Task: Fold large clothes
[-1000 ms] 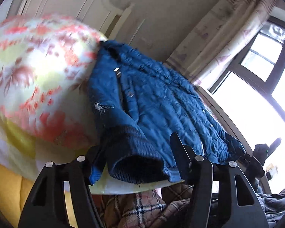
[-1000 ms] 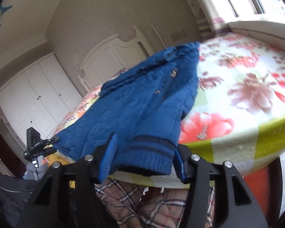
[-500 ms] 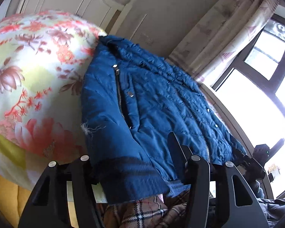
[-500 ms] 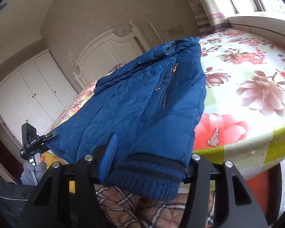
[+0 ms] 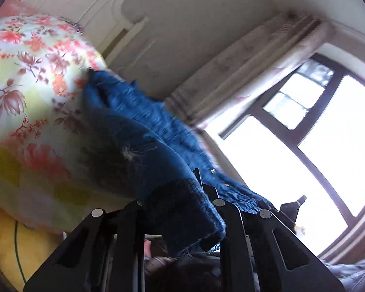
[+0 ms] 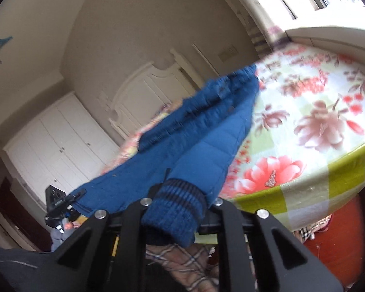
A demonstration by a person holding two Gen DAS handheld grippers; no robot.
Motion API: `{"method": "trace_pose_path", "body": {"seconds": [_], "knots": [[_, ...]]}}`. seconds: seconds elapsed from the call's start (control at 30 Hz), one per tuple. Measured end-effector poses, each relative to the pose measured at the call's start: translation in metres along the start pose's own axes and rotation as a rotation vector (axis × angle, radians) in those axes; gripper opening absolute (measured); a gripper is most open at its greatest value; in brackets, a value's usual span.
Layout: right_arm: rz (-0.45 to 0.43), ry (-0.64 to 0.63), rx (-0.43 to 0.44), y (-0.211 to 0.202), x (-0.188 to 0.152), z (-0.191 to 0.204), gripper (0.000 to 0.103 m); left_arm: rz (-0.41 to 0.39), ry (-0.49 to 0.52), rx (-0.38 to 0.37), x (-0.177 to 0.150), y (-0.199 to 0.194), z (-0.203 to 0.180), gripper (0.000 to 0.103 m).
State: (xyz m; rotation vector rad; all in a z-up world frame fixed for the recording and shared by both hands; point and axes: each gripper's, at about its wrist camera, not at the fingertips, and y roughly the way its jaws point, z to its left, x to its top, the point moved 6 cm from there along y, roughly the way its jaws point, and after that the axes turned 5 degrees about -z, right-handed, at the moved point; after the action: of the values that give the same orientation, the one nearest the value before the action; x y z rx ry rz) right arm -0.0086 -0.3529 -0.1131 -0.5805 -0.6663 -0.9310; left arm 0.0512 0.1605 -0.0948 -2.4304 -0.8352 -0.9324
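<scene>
Both grippers clamped and lifted the jacket (image 5: 158, 150) hem.

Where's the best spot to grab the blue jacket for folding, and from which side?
Grip the jacket at its ribbed hem band, coming in level from the bed's near edge. The thick knit overhangs there, and each tool is already shut on it.

Both grippers look the same: the left gripper (image 5: 180, 202) and right gripper (image 6: 180, 202) are chunky matte black things with flat angular finger plates, triangular cutouts near the base and round silver screws (image 6: 101, 214) along the top edges. The person's wearing something dark with a zipper (image 6: 12, 260).
</scene>
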Motion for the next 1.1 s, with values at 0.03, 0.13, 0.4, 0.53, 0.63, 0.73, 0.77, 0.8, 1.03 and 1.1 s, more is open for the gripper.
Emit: {"method": "trace_pose_path", "body": {"seconds": [0.03, 0.13, 0.4, 0.53, 0.63, 0.73, 0.77, 0.8, 1.03, 1.1], "knots": [[-0.005, -0.016, 0.029, -0.012, 0.001, 0.011, 0.014, -0.012, -0.009, -0.036, 0.001, -0.011, -0.006, 0.013], [-0.024, -0.059, 0.095, -0.039, 0.005, 0.042, 0.014, -0.053, -0.048, -0.131, 0.011, -0.027, -0.018, 0.014], [-0.062, -0.007, 0.08, 0.031, 0.094, 0.04, 0.015, -0.065, -0.201, -0.119, 0.116, 0.089, 0.017, 0.017], [-0.008, 0.082, -0.031, 0.128, 0.159, 0.001, 0.015, -0.033, -0.393, 0.066, 0.169, 0.19, 0.074, 0.02], [0.036, 0.237, -0.102, 0.193, 0.187, -0.049, 0.022, 0.008, -0.475, 0.191, 0.187, 0.247, 0.125, 0.035], [0.085, 0.379, -0.18, 0.247, 0.193, -0.105, 0.048, 0.017, -0.559, 0.275, 0.197, 0.268, 0.17, 0.049], [0.09, 0.427, -0.19, 0.258, 0.192, -0.123, 0.071, 0.005, -0.58, 0.268, 0.204, 0.269, 0.181, 0.054], [0.076, 0.471, -0.183, 0.263, 0.192, -0.137, 0.079, -0.009, -0.576, 0.258, 0.214, 0.267, 0.189, 0.059], [0.032, 0.313, -0.214, 0.252, 0.222, -0.166, 0.079, 0.003, -0.259, 0.351, 0.272, 0.236, 0.192, 0.067], [0.127, 0.173, -0.282, 0.259, 0.221, -0.166, 0.079, 0.102, -0.182, 0.367, 0.264, 0.244, 0.186, 0.068]]}}
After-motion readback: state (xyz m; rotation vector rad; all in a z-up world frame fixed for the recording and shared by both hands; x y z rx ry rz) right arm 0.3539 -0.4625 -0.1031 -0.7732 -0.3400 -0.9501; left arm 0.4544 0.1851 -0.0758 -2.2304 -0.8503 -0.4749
